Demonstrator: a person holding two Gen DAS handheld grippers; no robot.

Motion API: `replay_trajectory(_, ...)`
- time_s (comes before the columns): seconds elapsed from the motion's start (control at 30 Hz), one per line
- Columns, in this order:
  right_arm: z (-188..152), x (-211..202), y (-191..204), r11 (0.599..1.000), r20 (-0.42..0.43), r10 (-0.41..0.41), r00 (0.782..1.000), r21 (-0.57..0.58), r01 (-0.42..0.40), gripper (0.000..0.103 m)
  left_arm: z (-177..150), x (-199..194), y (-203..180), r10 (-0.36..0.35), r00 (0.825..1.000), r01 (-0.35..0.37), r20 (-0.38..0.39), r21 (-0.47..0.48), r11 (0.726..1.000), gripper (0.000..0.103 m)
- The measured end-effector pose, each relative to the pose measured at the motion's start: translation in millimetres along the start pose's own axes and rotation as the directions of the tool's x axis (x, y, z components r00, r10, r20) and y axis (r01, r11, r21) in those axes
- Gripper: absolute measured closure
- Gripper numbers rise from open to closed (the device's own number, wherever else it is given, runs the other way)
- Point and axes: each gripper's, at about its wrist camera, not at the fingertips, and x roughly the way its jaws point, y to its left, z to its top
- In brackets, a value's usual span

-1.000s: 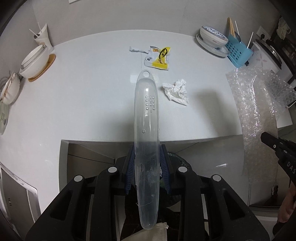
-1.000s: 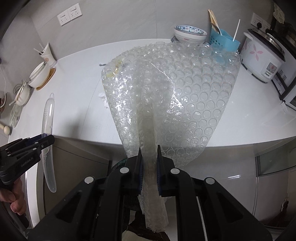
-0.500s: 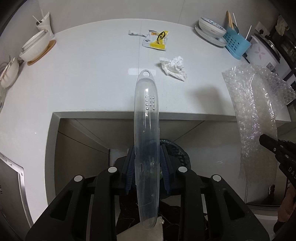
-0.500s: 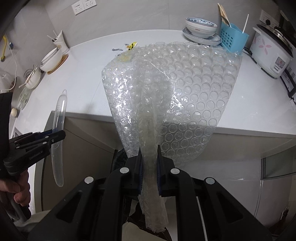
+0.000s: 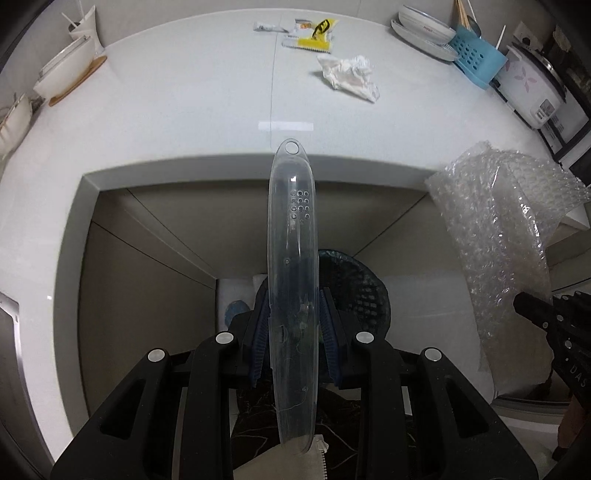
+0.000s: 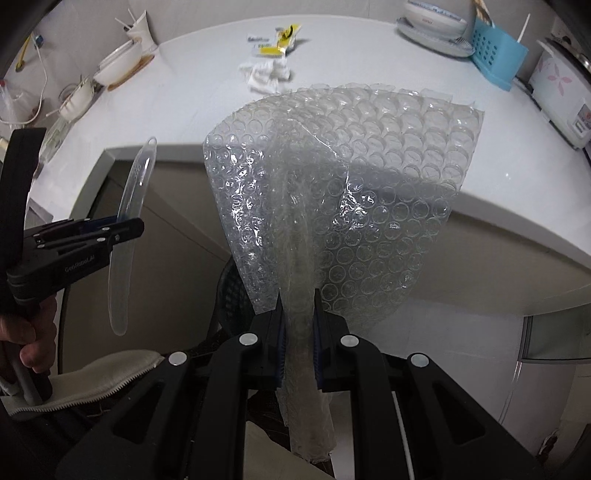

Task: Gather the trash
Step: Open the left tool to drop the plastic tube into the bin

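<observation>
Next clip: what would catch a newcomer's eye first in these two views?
The big sheet of bubble wrap pinched in the right hand-held gripper fills that view. The left hand-held gripper clamps a long clear plastic case above a dark mesh trash bin. A crumpled tissue and yellow wrapper lie on the white counter.

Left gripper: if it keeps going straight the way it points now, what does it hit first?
Probably the dark mesh bin below the counter edge: the left gripper, shut on the clear plastic case, points down at it. Depth is unclear.

left tool (image 6: 122, 230): "GenRobot.AI" | right tool (image 5: 576, 369): "DAS", cut off
</observation>
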Motion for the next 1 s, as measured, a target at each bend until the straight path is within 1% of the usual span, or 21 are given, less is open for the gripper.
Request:
replay_trajectory(0.13,-9.3,19.7,-0.3,1.0,-0.044,0.018,0.999,-0.007,-0.018,0.093,-8.7,14.7,-0.2,-0.005,1.0,0.005,0.01,0.005,1.0,0.077)
replay_trajectory(0.37,-14.0,50.7,-0.8,1.0,-0.097,0.011,0.995,-0.017,-0.013,0.093,-16.0,51.7,0.9,0.01,1.0,-0.01,-0.001,0.031,0.999,0.077)
replay_trajectory(0.47,-16.3,65.3,-1.8,1.0,-0.115,0.001,0.993,-0.025,-0.004,0.093,-19.2,65.1,-1.0,0.004,1.0,-0.004,-0.006,0.044,0.999,0.077)
replay_trajectory(0.73,-25.2,97.4,-12.7,1.0,-0.144,0.01,0.989,-0.01,-0.011,0.093,-28.7,97.7,-5.2,-0.03,0.999,0.03,-0.012,0.039,0.999,0.077)
replay_trajectory(0.8,-23.8,106.5,-14.9,1.0,-0.155,0.008,0.988,0.005,-0.007,0.093,-31.2,106.1,-2.9,-0.032,0.999,0.032,0.003,0.028,0.999,0.077)
replay_trajectory(1.0,-19.3,120.2,-17.8,1.0,-0.168,0.002,0.986,0.031,0.003,0.093,-34.4,124.7,-4.5,-0.039,0.999,0.039,-0.006,0.01,0.999,0.077)
